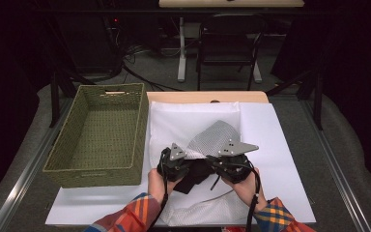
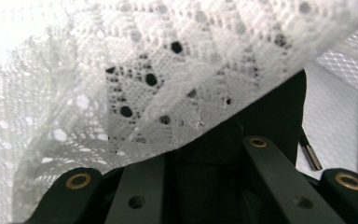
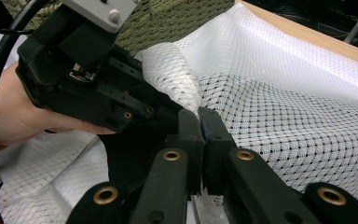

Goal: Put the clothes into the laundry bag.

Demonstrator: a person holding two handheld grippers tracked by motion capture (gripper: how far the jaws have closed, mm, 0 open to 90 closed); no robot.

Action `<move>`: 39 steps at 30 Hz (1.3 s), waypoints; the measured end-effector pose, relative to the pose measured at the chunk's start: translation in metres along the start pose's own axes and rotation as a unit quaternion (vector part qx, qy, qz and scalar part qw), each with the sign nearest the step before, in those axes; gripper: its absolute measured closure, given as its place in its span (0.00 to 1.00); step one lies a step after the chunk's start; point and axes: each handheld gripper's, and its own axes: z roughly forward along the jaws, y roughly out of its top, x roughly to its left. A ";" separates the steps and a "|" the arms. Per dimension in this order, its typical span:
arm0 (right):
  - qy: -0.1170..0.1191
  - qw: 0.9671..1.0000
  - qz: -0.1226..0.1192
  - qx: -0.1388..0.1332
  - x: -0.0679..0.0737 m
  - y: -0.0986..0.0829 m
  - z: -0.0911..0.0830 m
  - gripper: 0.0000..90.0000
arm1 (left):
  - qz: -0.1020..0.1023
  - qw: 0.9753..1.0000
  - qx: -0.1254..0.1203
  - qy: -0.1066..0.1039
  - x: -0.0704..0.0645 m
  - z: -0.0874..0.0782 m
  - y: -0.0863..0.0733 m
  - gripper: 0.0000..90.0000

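Covering white table [image 1: 280, 159] — mesh cloth [image 1: 212, 135]

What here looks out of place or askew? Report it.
Nothing looks damaged or spilled. The white mesh fabric is not lying flat: both grippers pinch it, the left gripper and right gripper, lifting a peaked fold over something black. The woven basket sits square beside it.
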 end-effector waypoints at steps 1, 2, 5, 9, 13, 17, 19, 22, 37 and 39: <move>0.001 1.000 0.000 0.000 0.000 0.000 0.000 0.99 | 0.000 1.000 0.002 -0.001 0.000 0.001 0.000 0.87; 0.001 1.000 0.002 0.001 -0.001 0.000 0.000 0.99 | 0.000 1.000 0.003 -0.001 0.000 0.001 -0.001 0.86; 0.001 1.000 0.003 0.003 -0.001 -0.001 0.001 0.99 | 0.007 1.000 0.006 -0.002 0.000 0.002 -0.002 0.83; 0.001 1.000 0.002 0.005 -0.001 -0.002 0.001 0.99 | 0.010 0.999 0.024 -0.019 -0.001 0.001 -0.004 0.65; 0.000 1.000 0.001 0.004 -0.001 -0.002 0.000 0.99 | 0.006 0.998 0.042 -0.043 -0.005 0.000 -0.004 0.43; 0.000 1.000 0.000 0.004 -0.001 -0.002 -0.001 0.98 | 0.011 0.997 0.050 -0.052 -0.010 -0.003 -0.003 0.31; 0.000 1.000 0.000 0.003 -0.001 -0.002 -0.001 0.98 | 0.015 0.997 0.051 -0.051 -0.011 -0.005 -0.003 0.28; -0.002 1.000 0.001 0.002 -0.002 -0.002 -0.003 0.98 | 0.015 0.997 0.056 -0.050 -0.012 -0.008 -0.005 0.24; 0.000 1.000 0.005 0.005 -0.003 -0.004 -0.002 0.98 | -0.005 0.996 0.073 -0.045 -0.016 0.009 -0.024 0.49; 0.000 1.000 0.004 0.005 -0.002 -0.004 -0.002 0.98 | -0.008 0.997 0.067 -0.041 -0.017 0.009 -0.023 0.59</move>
